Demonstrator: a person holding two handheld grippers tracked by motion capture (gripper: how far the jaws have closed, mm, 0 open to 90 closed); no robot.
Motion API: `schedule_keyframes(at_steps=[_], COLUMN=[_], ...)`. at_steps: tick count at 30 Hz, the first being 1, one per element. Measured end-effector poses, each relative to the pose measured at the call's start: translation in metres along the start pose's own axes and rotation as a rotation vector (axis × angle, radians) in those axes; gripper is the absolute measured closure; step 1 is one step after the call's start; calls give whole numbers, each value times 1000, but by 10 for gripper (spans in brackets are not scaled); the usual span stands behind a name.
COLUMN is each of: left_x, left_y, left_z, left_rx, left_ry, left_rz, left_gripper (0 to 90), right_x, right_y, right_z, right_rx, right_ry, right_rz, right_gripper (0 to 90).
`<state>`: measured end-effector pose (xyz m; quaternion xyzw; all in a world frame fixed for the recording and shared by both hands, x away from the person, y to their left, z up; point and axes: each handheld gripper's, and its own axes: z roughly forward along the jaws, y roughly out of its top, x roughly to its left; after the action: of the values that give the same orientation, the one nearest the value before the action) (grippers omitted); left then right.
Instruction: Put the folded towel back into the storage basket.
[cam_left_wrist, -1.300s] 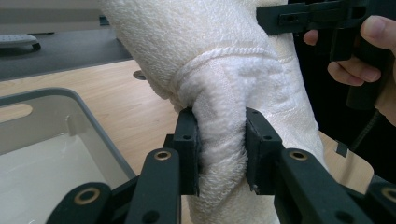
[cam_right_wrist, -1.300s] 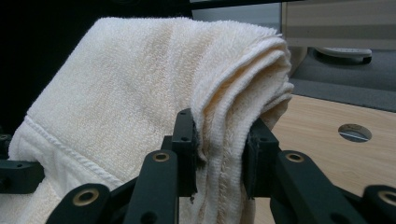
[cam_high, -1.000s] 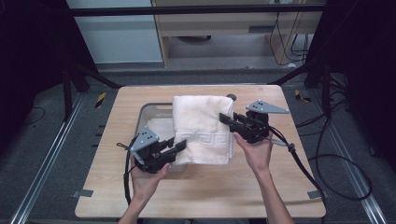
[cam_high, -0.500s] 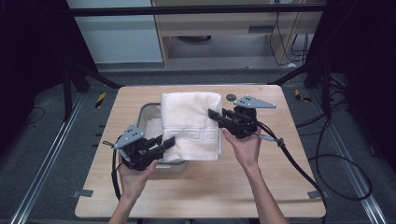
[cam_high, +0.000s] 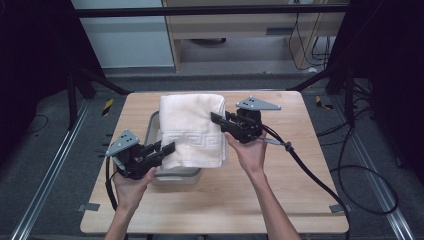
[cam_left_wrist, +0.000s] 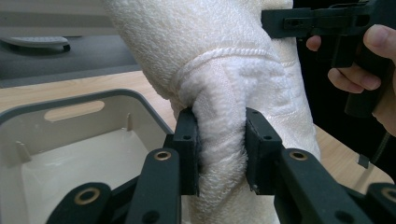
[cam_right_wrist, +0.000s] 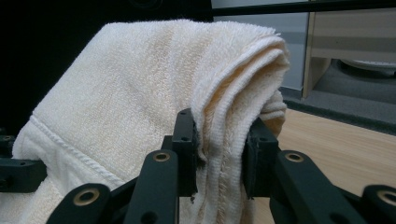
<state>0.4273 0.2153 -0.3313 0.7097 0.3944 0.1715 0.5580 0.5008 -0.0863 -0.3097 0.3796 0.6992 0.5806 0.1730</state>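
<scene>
**Folded towel carried leftward over the bin**

The left gripper (cam_high: 167, 148) and right gripper (cam_high: 216, 119), each with jaws clamped on a bunched edge of the cream towel (cam_high: 192, 130), have shifted left and slightly up since a second ago, taking the towel along. Folded thick, with a woven key-pattern band, it hangs held above the grey bin (cam_high: 179, 174) on the wooden table (cam_high: 280, 200). The towel covers most of the bin; its interior appears in the left gripper view.
</scene>
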Motion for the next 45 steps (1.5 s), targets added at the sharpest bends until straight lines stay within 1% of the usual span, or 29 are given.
schedule_keyframes(at_steps=[2, 7, 9, 11, 12, 20, 23, 24, 27, 30, 31, 33, 37, 38, 42, 45], left_x=[4, 8, 10, 12, 13, 21, 26, 27, 33, 40, 42, 47, 57, 57, 64, 66], left_y=[2, 2, 2, 2, 2, -2, -5, -6, -10, -15, -17, -21, -29, -29, -34, -37], left_z=[-5, -9, -11, -14, -15, -16, -15, -14, -11, -10, -9, -8, -5, -5, -2, 1], left_rx=[-3, 0, 0, 2, 7, 22, 32, 35, 46, 54, 58, 65, 90, 90, 109, 119], left_ry=[6, 17, 24, 30, 37, 53, 60, 61, 68, 72, 74, 78, 91, 91, 100, 102], left_rz=[-1, -2, -4, -2, -1, -7, -12, -16, -21, -35, -39, -47, -61, -61, -71, -76], left_gripper=[689, 689, 689, 689, 689, 689, 689, 689, 689, 689, 689, 689, 688, 688, 688, 688], right_x=[4, 8, 11, 12, 13, 14, 15, 14, 14, 13, 13, 14, 14, 14, 14, 13], right_y=[3, 5, 5, 5, 5, 0, -3, -5, -8, -15, -15, -19, -28, -29, -35, -37], right_z=[5, 11, 17, 18, 22, 34, 40, 44, 49, 59, 59, 64, 77, 79, 87, 89], right_rx=[-5, 0, 3, 2, 6, 18, 26, 30, 37, 48, 48, 56, 79, 82, 90, 94], right_ry=[7, 13, 18, 24, 28, 32, 31, 28, 24, 21, 21, 20, 17, 16, 11, 5], right_rz=[-2, -3, -4, 3, 2, 11, 16, 14, 20, 27, 27, 32, 32, 35, 41, 38], right_gripper=[707, 707, 707, 707, 707, 707, 707, 706, 707, 707, 707, 706, 706, 706, 706, 706])
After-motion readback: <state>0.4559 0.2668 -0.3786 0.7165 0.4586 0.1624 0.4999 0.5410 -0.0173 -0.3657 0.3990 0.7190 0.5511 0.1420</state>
